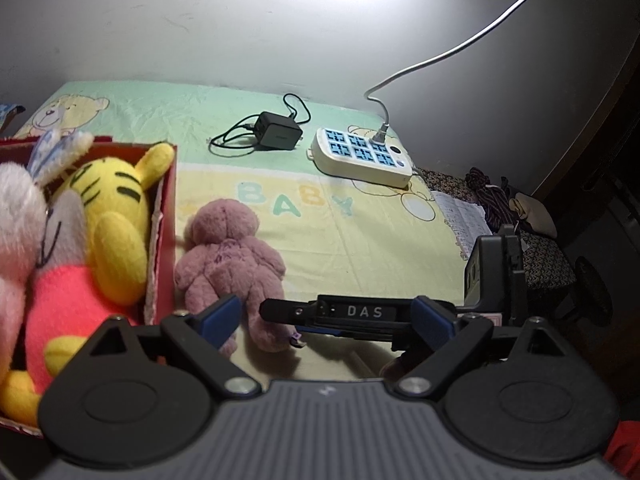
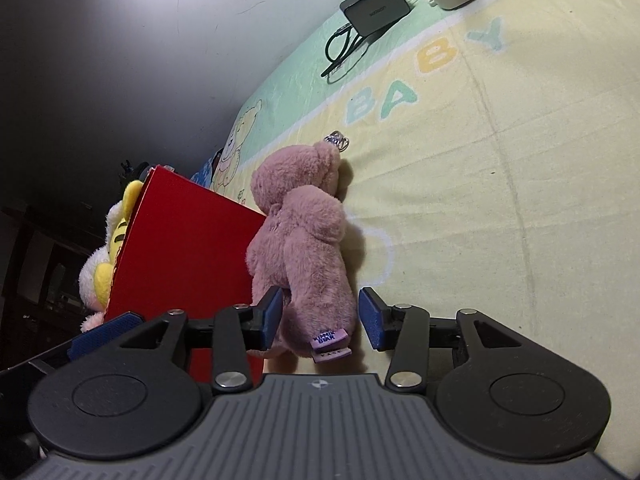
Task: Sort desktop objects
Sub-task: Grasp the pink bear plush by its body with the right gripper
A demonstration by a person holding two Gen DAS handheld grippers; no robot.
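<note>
While the red box (image 1: 162, 236) holds 3 plush toys (yellow tiger (image 1: 112, 216) included), both hand-held grippers gape.

We see a bed covered by a pastel sheet (image 1: 328, 236) printed with bears and the word BABY. Directly on it lie a mauve plush bear (image 1: 230, 256) face down, touching a red box (image 1: 162, 240) of plush toys, and farther back a black charger (image 1: 278, 131) with its coiled cable, near a white power strip (image 1: 362, 156).

Printed sheet (image 1: 360, 232), pale wall (image 1: 240, 20) behind.
</note>
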